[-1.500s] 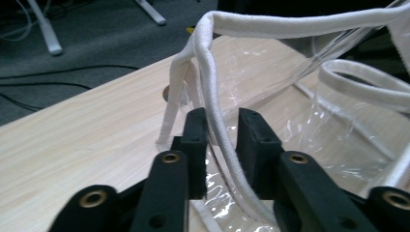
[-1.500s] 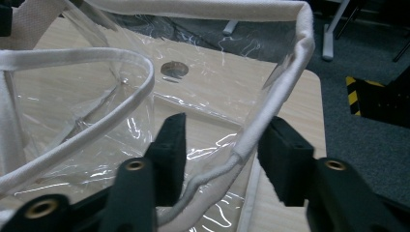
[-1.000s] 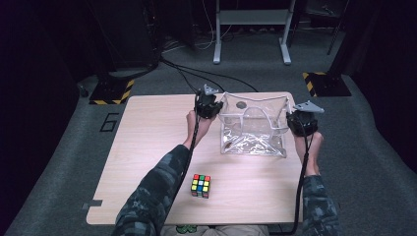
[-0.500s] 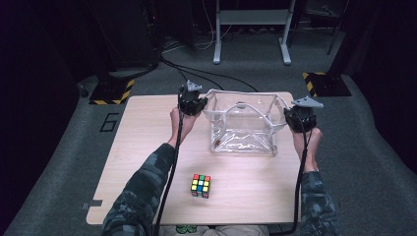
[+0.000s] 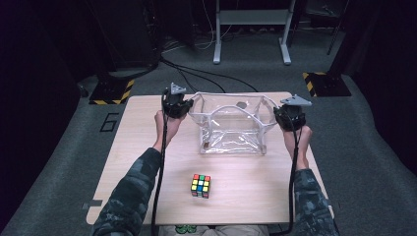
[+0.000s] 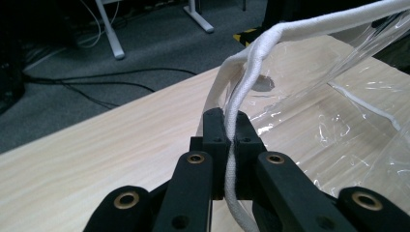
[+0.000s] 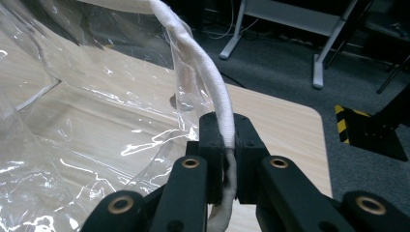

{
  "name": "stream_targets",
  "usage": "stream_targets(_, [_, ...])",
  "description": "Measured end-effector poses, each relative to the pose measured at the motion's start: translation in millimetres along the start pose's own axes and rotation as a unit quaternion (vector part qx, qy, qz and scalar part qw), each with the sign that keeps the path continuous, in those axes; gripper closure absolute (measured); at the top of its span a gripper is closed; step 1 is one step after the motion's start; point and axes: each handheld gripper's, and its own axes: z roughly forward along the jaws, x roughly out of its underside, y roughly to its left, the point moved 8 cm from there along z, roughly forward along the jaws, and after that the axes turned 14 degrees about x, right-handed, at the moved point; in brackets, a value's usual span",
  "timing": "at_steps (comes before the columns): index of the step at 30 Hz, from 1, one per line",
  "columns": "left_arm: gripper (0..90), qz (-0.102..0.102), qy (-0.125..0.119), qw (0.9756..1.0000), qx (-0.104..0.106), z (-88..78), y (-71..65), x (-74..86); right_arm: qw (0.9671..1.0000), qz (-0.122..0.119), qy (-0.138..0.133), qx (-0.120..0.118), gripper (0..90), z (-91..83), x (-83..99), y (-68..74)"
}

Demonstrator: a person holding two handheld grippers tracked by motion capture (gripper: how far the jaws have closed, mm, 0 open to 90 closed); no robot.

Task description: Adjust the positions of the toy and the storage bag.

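Clear plastic bag (image 5: 231, 129) stands open at the table's (image 5: 147, 162) far middle, held between both grippers. Left gripper (image 6: 231, 140) pinches the white fabric trim (image 6: 251, 72) at one end — right gripper (image 7: 225, 142) pinches it at the other. Judged light, limp, slippery film; the trim offers the surest hold. No legible brand; a "6" (image 5: 109, 121) marks the floor.

camouflage sleeves (image 5: 133, 196), black fingers (image 6: 214, 130) with brass-ringed screws, trailing black cables (image 5: 160, 167)
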Motion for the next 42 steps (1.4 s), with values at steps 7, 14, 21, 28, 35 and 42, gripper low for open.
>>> stream_targets(7, [87.9, -0.005, -0.001, 1.0000, -0.004, -13.2, 11.5, 6.3, 0.9999, 0.002, 0.004, -0.015, 85.2, 3.9, -7.0, 11.4])
stream_targets(14, [87.9, -0.027, 0.007, 0.9996, -0.009, -21.7, 28.5, 19.1, 0.9993, -0.011, 0.013, -0.034, 85.2, 8.5, -6.0, 33.5])
stream_targets(21, [87.9, -0.049, 0.015, 0.9985, -0.020, -26.8, 48.9, 32.7, 0.9978, -0.015, 0.026, -0.058, 85.0, 21.5, -6.6, 52.3])
stream_targets(28, [87.7, -0.050, 0.015, 0.9982, -0.028, -29.5, 58.9, 36.7, 0.9967, -0.011, 0.036, -0.072, 84.5, 30.1, -6.9, 66.8])
stream_targets(35, [61.1, -0.070, 0.014, 0.9968, -0.034, -30.3, 62.1, 36.4, 0.9946, -0.003, 0.032, -0.098, 61.3, 28.2, -9.5, 78.3])
stream_targets(42, [26.9, -0.078, -0.003, 0.9966, -0.026, -40.6, 61.3, 32.9, 0.9930, 0.019, 0.027, -0.113, 28.0, 22.1, -12.1, 78.3])
